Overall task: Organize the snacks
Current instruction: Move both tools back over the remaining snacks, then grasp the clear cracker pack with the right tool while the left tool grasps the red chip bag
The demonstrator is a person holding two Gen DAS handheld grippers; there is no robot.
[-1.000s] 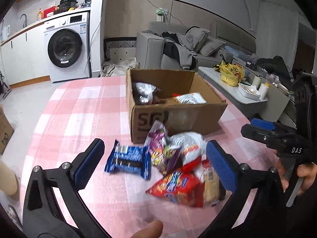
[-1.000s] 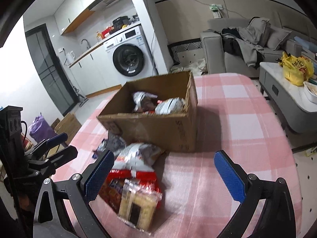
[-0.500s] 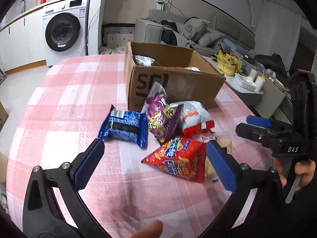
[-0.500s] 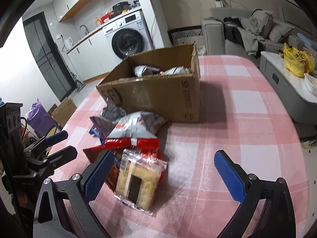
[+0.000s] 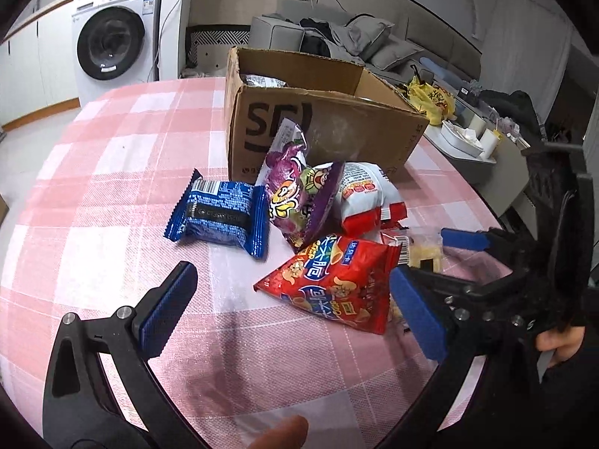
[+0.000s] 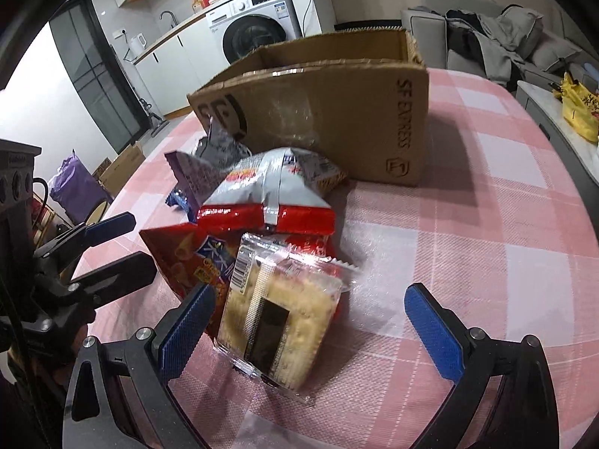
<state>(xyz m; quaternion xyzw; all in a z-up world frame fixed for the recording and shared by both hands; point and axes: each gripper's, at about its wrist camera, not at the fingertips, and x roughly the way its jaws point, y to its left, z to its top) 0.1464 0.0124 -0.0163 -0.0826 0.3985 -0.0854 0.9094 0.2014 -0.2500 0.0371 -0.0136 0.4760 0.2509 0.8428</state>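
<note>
Loose snacks lie in front of an open cardboard box [image 5: 329, 127] [image 6: 337, 112] on the pink checked tablecloth. In the left wrist view my left gripper [image 5: 292, 310] stands open low over the cloth, with a red chip bag [image 5: 333, 284] between its fingers, a blue cookie pack [image 5: 221, 213] beyond, then a purple bag [image 5: 299, 194] and a white-and-red bag [image 5: 367, 194]. My right gripper [image 6: 310, 325] is open around a clear cracker pack [image 6: 277, 321], not touching it. The white-and-red bag [image 6: 277, 194] and red chip bag [image 6: 187, 258] lie behind it.
The box holds a silver snack bag [image 5: 262, 81]. A washing machine [image 5: 112, 37], a grey sofa [image 5: 337, 37] and a low table with a yellow bag [image 5: 430, 101] stand beyond the table. The table edge curves near on both sides.
Both grippers have dropped lower and moved in on the snack pile. The red chip bag now lies between the left fingers, the cracker pack between the right fingers. Both stay open.
</note>
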